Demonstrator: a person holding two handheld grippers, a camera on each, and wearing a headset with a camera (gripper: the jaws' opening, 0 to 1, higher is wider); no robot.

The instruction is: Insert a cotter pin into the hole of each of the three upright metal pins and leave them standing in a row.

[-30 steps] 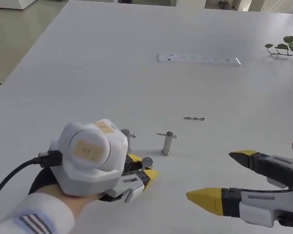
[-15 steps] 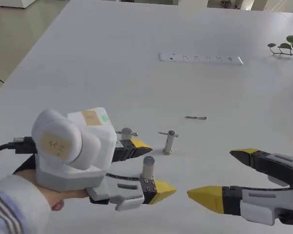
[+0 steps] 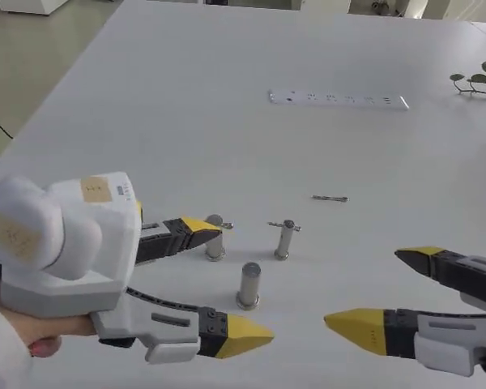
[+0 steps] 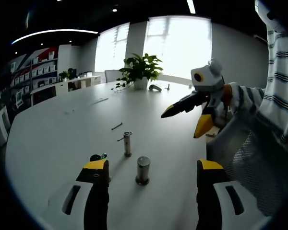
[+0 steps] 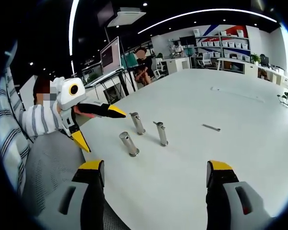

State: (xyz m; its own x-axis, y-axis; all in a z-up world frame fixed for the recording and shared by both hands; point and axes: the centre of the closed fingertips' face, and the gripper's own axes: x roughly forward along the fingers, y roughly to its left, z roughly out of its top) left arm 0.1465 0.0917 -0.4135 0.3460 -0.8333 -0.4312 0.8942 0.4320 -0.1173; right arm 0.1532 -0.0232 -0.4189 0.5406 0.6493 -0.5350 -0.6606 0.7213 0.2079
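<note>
Down at the left of the head view, the left gripper [image 3: 227,279] is spread wide and holds nothing. Its upper jaw tip lies against the outline of the left pin [image 3: 215,240], and from the head view I cannot tell whether they touch. The right gripper view answers that: it shows a slim gap between the left gripper [image 5: 102,123] and that pin [image 5: 138,123]. In the left gripper view the same pin [image 4: 99,157] is mostly hidden behind one of that gripper's own jaws, with the loop of a cotter pin peeping out at its top.

Next comes the front pin [image 3: 249,285], upright on the white table [image 3: 186,121]. It stands nearer the person than the other two, so the three form a triangle and not a row. Its top is bare. The left gripper view puts it between the open jaws [image 4: 143,170], touching neither.

Right of it and further back stands the right pin [image 3: 285,240], upright, with a cotter pin crossing its top. Beyond it a loose cotter pin [image 3: 330,198] lies flat on the table, well apart from all three pins.

Far back on the table are a power strip [image 3: 338,99] and, at the right edge, a plant [image 3: 478,77]. The left gripper view shows the plant [image 4: 139,69] as a full leafy bush before bright windows.

At the lower right, the right gripper [image 3: 371,288] also gapes wide and empty, well clear of the pins.
</note>
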